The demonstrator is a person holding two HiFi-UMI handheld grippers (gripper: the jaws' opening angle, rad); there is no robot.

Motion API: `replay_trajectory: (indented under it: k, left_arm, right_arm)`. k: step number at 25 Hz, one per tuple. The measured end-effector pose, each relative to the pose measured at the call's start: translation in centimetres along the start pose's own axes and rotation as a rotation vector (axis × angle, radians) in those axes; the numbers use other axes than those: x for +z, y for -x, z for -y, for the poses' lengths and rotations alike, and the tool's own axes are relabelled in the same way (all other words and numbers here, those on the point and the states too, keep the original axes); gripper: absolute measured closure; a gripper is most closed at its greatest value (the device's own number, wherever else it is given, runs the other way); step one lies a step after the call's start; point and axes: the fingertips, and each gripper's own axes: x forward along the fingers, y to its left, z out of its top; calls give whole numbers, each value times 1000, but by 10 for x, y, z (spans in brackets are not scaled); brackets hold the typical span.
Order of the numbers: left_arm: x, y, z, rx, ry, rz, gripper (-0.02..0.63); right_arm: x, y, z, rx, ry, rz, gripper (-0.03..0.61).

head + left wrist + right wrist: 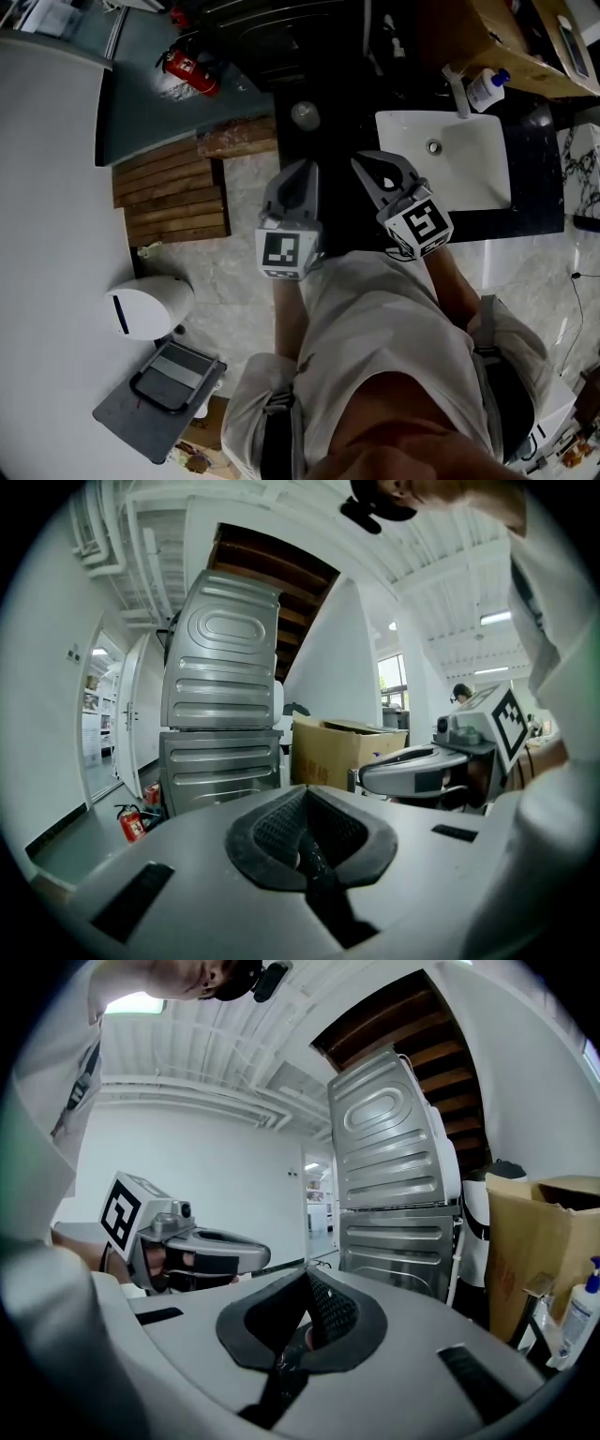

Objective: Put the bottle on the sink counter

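Observation:
A white pump bottle with a blue top stands at the back of the white sink, beside the tap; the right gripper view catches it at the far right edge. Both grippers are held side by side in front of the person's body, short of the black counter. My left gripper is shut with nothing between its black pads. My right gripper is also shut and empty, its pads meeting in the right gripper view. Each gripper shows in the other's view.
A cardboard box sits behind the sink. Stacked grey metal appliances rise ahead. A red fire extinguisher stands on the floor at the far left, near wooden slats. A white bin and a flat scale lie to the left.

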Motion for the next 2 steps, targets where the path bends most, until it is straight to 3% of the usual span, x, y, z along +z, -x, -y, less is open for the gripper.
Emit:
replay_trajectory:
  k: [2]
  left_arm:
    - [0, 3, 3, 1, 0, 1, 612]
  right_arm:
    - [-1, 2, -4, 4, -7, 1, 583]
